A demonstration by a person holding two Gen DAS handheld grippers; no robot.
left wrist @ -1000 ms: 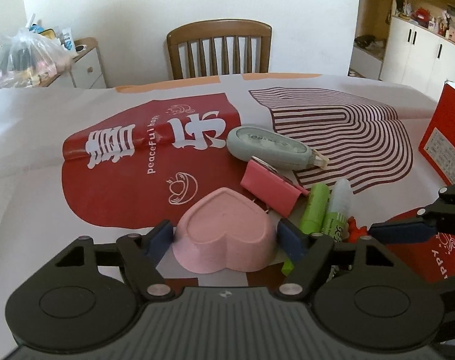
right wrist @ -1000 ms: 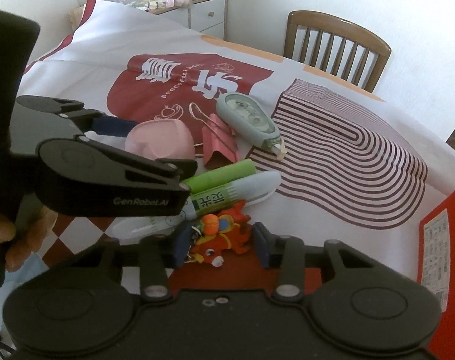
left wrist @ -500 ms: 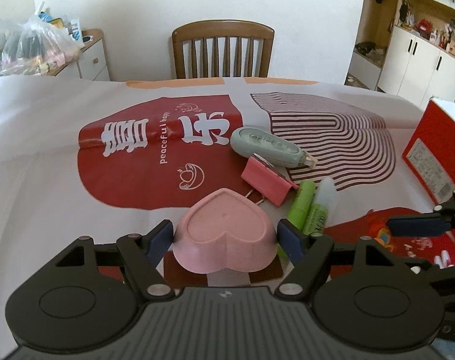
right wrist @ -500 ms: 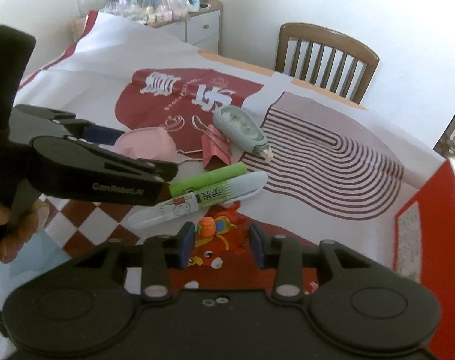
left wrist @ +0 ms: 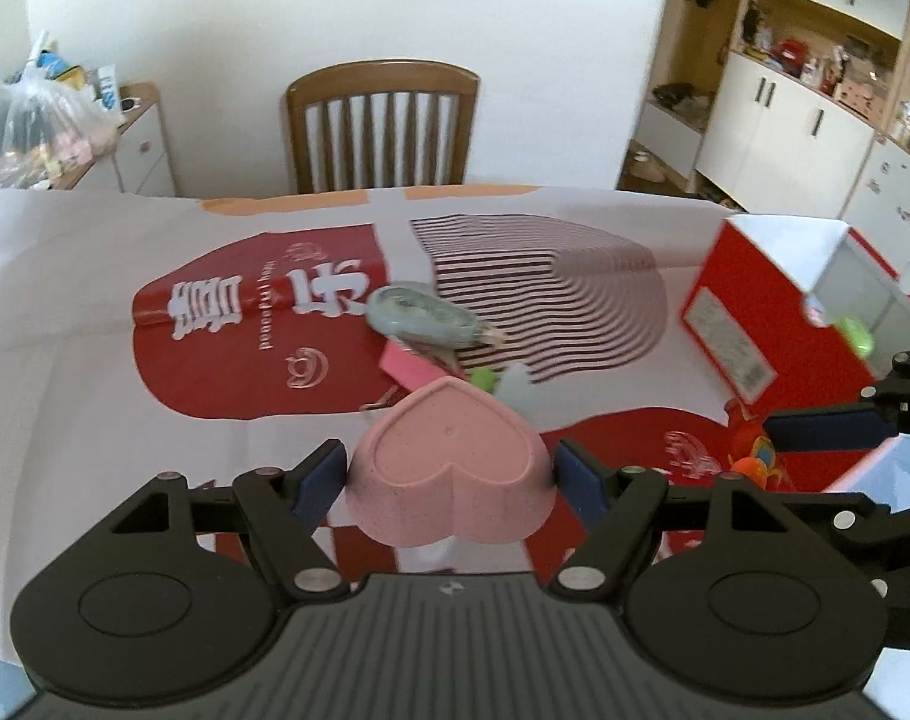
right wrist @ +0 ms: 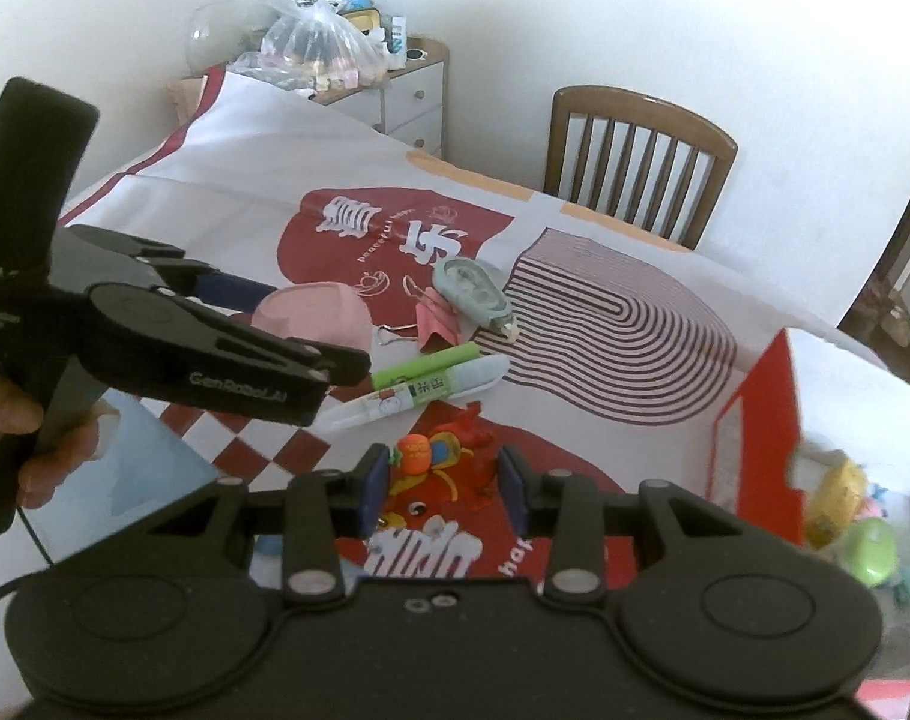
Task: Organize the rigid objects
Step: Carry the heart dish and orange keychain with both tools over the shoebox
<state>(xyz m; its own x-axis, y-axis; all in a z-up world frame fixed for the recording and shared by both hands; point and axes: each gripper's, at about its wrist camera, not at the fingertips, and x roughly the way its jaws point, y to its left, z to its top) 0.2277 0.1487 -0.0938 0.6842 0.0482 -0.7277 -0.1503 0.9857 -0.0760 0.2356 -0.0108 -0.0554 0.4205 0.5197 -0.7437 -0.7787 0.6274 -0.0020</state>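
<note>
My left gripper [left wrist: 452,471] is shut on a pink heart-shaped dish [left wrist: 452,483] and holds it above the table; the dish also shows in the right wrist view [right wrist: 314,318]. My right gripper [right wrist: 443,483] is shut on a red and orange toy [right wrist: 437,465], lifted off the cloth. On the table lie a grey-green correction tape [right wrist: 473,291], a pink binder clip [right wrist: 434,324], a green marker [right wrist: 425,366] and a white glue stick [right wrist: 419,393]. A red box [left wrist: 785,336] with an open top stands at the right.
A wooden chair [left wrist: 383,120] stands at the table's far side. A drawer unit with a plastic bag [right wrist: 320,57] is at the far left. The red box [right wrist: 767,414] holds a green object [right wrist: 869,549] and a yellow one. White cabinets [left wrist: 815,126] stand far right.
Both grippers have risen and swung right toward the red box. The heart dish and the toy have come up off the table with them.
</note>
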